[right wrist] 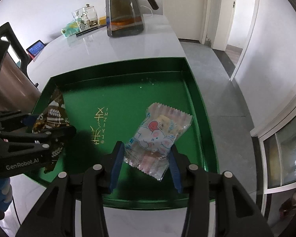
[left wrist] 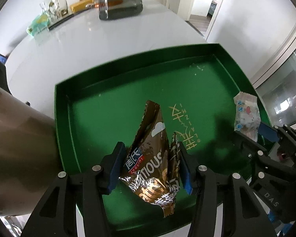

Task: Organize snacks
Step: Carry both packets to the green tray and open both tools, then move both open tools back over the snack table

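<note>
A green tray (left wrist: 100,90) with gold lettering sits on the white table. My left gripper (left wrist: 151,165) is shut on a brown snack packet (left wrist: 154,158) and holds it over the tray's near left part. My right gripper (right wrist: 146,164) is shut on a clear pink-and-white snack packet (right wrist: 157,138) over the tray's right side (right wrist: 193,90). In the right wrist view the left gripper (right wrist: 49,130) with the brown packet (right wrist: 53,114) shows at the left. In the left wrist view the right gripper (left wrist: 266,136) with the clear packet (left wrist: 246,116) shows at the right.
A dark glass kettle (right wrist: 126,9), a glass jar (right wrist: 86,17) on a small dark tray, and a green packet (right wrist: 71,28) stand at the table's far end. A metal kettle (right wrist: 11,90) is at the left, a small screen (right wrist: 36,48) behind it. The table edge runs along the tray's right.
</note>
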